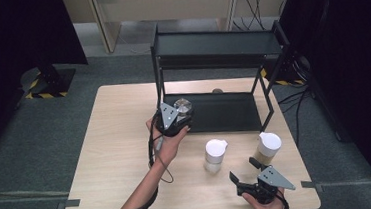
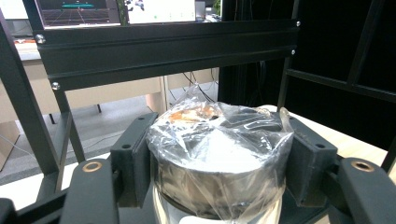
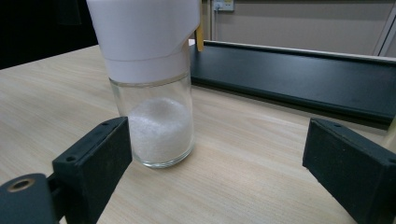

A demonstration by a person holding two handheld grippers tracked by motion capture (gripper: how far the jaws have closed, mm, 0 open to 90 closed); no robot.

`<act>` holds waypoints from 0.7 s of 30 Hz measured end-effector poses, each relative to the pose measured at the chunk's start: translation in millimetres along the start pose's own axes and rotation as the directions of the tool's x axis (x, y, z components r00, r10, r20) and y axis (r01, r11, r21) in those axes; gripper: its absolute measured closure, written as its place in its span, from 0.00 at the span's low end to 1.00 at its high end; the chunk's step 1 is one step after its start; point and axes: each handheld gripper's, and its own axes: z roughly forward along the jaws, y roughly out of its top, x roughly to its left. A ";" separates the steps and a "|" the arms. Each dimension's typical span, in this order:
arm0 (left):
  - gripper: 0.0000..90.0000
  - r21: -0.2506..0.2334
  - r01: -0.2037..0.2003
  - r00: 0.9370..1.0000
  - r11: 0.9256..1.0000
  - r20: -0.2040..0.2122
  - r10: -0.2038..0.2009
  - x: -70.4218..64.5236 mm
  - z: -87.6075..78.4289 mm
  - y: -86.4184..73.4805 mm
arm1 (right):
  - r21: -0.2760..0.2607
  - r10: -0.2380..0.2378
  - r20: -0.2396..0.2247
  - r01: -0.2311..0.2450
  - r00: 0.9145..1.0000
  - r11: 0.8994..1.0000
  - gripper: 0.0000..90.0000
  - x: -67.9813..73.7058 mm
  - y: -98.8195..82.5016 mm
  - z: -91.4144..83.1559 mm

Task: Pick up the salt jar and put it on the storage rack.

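Between left tongs (image 2: 217,163): plastic-wrapped jar (image 2: 219,158), gripped.

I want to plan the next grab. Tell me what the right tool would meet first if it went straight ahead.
Probably the glass jar with white grains and a white lid. It stands just ahead of the open right tool, nearer one jaw than centred, so that jaw might clip it.

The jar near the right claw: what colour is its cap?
White. The jar is clear glass with white grains inside; its cap shows best in the right gripper view.
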 end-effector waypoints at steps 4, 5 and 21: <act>0.39 0.001 0.004 1.000 1.000 -0.001 -0.004 -1.0 4.1 0.1 | 0.000 0.000 0.000 0.000 1.000 1.000 0.09 0.1 0.0 0.1; 0.39 0.002 0.005 1.000 1.000 -0.002 -0.005 -1.2 5.1 0.0 | -0.001 0.000 0.000 0.000 1.000 1.000 0.09 0.0 0.0 0.0; 0.39 0.025 0.012 1.000 1.000 -0.001 -0.012 -6.0 22.4 -4.5 | -0.004 0.001 -0.001 -0.002 1.000 1.000 0.09 -0.2 -0.2 -0.3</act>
